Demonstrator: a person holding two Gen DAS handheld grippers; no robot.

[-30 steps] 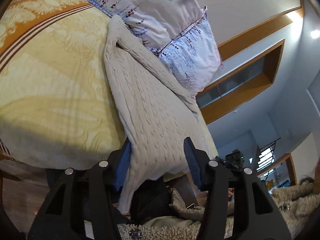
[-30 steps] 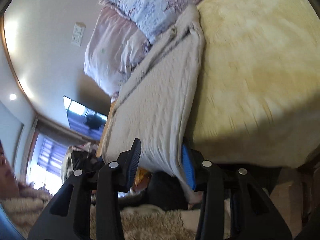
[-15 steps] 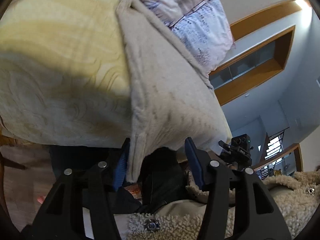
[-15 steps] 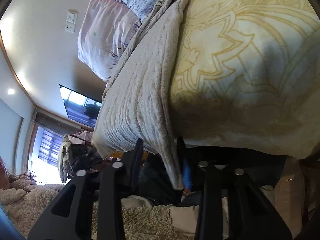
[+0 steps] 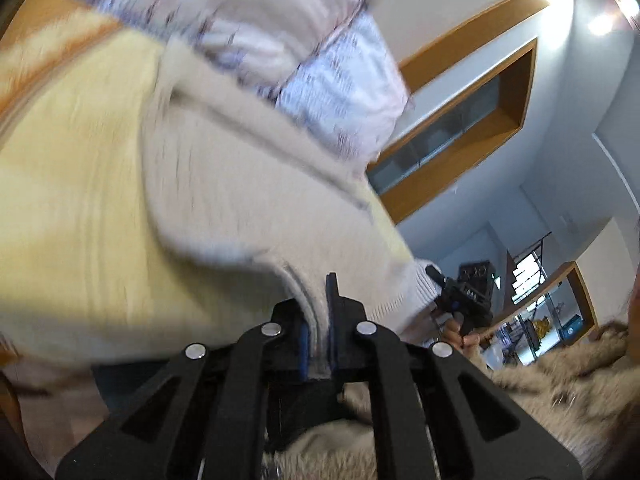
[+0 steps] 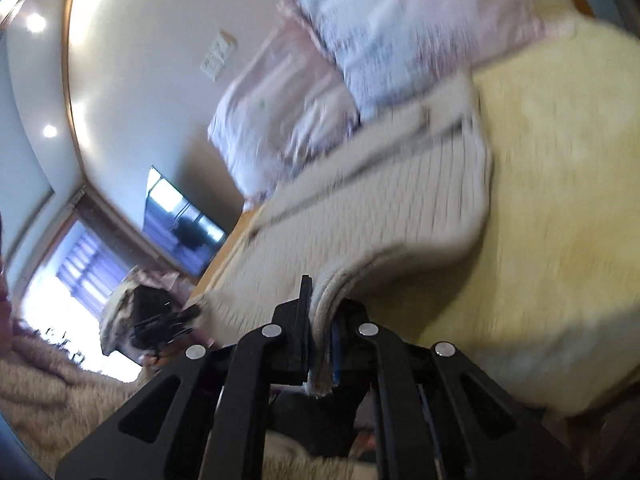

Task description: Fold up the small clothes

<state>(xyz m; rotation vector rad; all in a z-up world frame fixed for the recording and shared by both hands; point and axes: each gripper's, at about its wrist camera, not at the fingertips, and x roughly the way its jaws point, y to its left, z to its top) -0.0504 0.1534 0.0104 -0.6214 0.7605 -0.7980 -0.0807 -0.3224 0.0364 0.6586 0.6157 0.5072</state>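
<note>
both claws now clamped on sweater [image 5: 248,184] hem, edge lifted off bedspread [image 5: 72,216]

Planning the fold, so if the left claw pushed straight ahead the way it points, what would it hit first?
Probably the cream knit sweater it already grips, bunched ahead on the yellow bedspread; blur leaves depth unclear.

Both fisheye views are bright but heavily motion-blurred; only the black tongs [image 5: 318,312] stay sharp. Ceiling spotlights [image 6: 36,22] flare, the window [image 6: 60,300] blows out white, and the edges curve darkly
</note>
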